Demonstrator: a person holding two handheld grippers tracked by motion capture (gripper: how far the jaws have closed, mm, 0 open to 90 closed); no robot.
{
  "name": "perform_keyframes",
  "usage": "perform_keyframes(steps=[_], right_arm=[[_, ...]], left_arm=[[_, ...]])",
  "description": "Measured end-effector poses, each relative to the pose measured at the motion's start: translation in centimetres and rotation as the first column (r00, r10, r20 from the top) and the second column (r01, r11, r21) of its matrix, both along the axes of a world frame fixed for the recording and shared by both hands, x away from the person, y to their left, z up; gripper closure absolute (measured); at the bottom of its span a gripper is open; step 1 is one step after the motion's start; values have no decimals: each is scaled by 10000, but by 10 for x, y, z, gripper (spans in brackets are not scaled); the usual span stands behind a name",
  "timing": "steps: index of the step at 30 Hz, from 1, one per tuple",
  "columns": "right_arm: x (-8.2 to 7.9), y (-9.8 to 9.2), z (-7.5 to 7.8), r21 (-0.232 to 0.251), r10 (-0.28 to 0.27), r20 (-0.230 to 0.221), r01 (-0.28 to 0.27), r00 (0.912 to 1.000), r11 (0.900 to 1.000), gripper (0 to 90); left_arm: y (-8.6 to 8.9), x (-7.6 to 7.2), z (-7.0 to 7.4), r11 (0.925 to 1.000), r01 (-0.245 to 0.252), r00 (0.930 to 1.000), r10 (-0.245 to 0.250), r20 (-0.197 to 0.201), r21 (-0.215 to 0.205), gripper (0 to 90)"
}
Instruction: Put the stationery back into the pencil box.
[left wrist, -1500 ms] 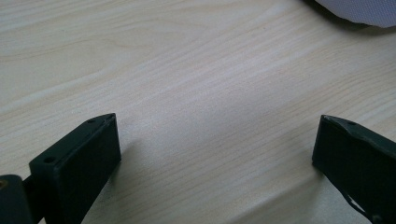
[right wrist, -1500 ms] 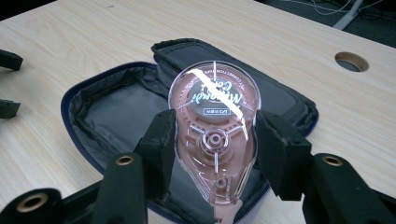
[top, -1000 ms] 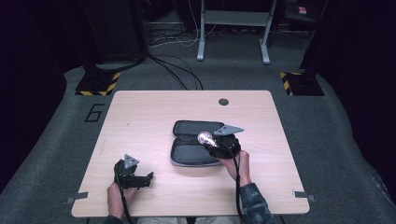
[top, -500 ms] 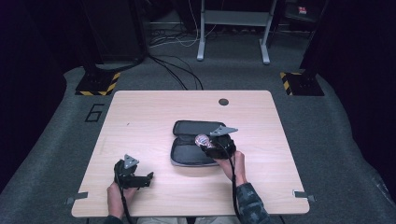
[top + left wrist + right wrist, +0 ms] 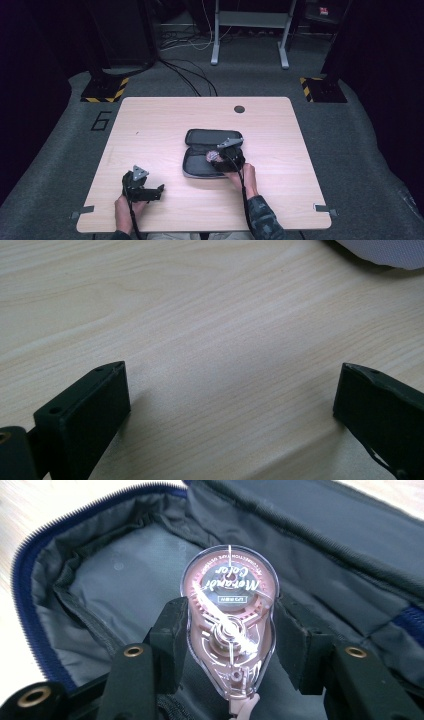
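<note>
Two grippers reporting | right gripper clamping the correction tape dispenser over the open pouch | left gripper resting, jaws spread, on the table.

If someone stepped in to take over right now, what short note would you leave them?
Right gripper: shut on the pink correction tape, held over the open pencil case.
Left gripper: open, holding nothing, low over the bare table at the near left.
The case lies unzipped mid-table.
Done: case opened, tape gripped.
Left: probably lower the tape into the case, let go, then zip it.
</note>
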State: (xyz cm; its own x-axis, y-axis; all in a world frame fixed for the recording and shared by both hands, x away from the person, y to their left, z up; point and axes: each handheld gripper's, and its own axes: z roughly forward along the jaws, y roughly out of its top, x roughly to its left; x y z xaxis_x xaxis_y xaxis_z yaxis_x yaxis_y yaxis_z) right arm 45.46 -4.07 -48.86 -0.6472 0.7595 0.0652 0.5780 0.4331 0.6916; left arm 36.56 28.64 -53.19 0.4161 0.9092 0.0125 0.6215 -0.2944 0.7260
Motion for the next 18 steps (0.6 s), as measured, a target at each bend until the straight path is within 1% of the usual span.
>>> perform_keyframes(steps=[1,3,4,5,7,8,9,10,12,13,14,15,17,18], right_arm=[[1,0,-1,-127,150,-10,-150,9999,9998,498],[2,3,-3,-266,101,-4,-102,9999,9996,498],[2,3,-4,-311,102,-102,-106,9999,9995,498],[2,4,-5,-287,124,-170,-129,9998,9995,497],[2,4,-6,-311,13,-153,-18,9999,9995,496],[3,4,-7,-290,60,-242,-67,9997,9996,496],[3,4,-7,-336,75,-236,-83,9997,9994,495],[3,4,-7,-340,62,-268,-71,9996,9994,493],[4,5,-7,-427,24,-355,-39,9994,9991,484],[4,4,-7,-394,35,-372,-50,9993,9992,462],[4,3,-6,-403,40,-391,-56,9992,9992,396],[4,3,-6,-359,-36,-463,19,9989,9994,353],[4,1,-4,-216,60,-565,-73,9984,9997,292],[3,0,-2,-149,8,-513,-15,9987,9999,263]], left_arm=[[0,0,0,10000,1,10000,-1,-2,3,15],[0,0,0,10000,3,10000,-3,4,3,15],[0,0,0,10000,13,10000,-13,5,11,17],[0,0,0,10000,15,10000,-15,-7,13,16],[0,0,0,10000,44,10000,-44,-35,12,17],[0,0,0,10000,45,10000,-45,-38,6,16],[0,0,0,10000,18,10000,-18,15,-9,16],[0,0,0,10000,48,10000,-48,-37,10,17],[0,0,0,10000,14,10000,-14,-4,13,17],[0,0,0,10000,18,10000,-18,1,16,17],[0,0,0,10000,49,10000,-49,-47,10,17],[0,0,0,10000,43,10000,-43,-33,6,17],[0,0,0,10000,14,10000,-14,5,12,17],[0,0,0,10000,35,10000,-35,-4,-9,17]])
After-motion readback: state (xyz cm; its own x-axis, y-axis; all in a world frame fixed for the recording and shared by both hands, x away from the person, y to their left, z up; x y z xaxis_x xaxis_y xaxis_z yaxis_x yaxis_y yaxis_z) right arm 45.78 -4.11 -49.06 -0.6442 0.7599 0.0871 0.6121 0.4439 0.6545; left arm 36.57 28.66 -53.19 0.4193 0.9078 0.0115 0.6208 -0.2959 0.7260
